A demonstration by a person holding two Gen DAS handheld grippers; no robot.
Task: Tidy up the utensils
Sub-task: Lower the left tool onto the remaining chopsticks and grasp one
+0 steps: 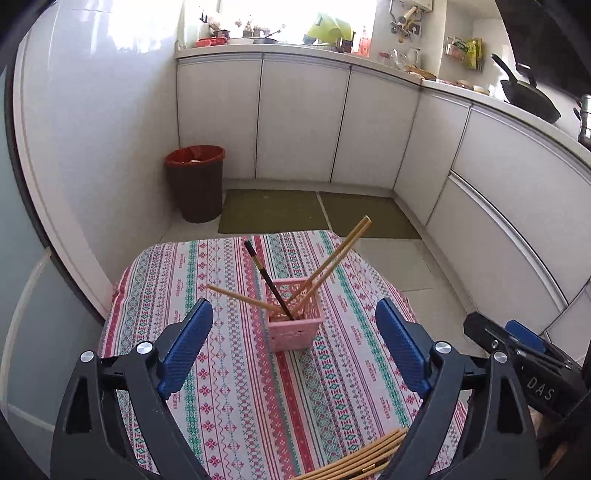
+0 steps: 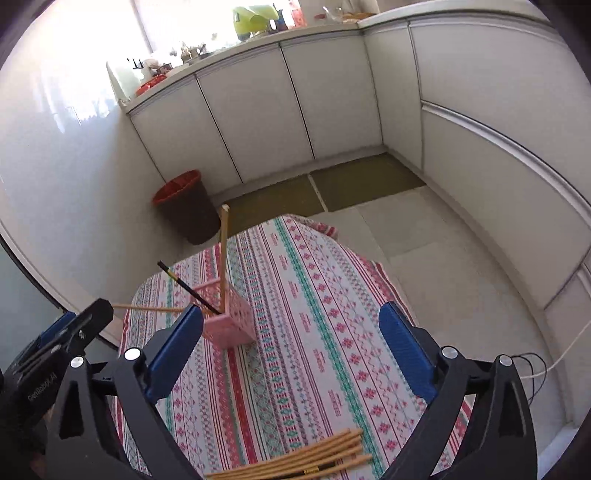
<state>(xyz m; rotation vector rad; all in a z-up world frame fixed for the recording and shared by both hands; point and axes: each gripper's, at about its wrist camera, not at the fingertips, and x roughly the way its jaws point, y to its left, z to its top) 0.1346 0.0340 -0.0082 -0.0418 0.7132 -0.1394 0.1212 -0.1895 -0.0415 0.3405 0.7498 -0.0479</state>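
The loose chopsticks [image 2: 295, 458] are lying bunched on the tabletop [image 2: 314, 314] at six o'clock, near the front edge, well apart from the pink basket [image 1: 293, 321], which is already holding several more. Both the left tongs [image 1: 294, 349] and right tongs [image 2: 291, 354] are gaping wide, holding nothing. The sticks are looking light, stiff and prone to rolling, so pinching one across its middle is probably safest.

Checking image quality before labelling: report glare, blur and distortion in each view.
Left wrist: window blown out, glare on the glossy wall, cabinets bowed by fisheye, pink basket sharp. Right wrist: same overexposed window, curved cabinets, slight softness on the loose chopsticks.
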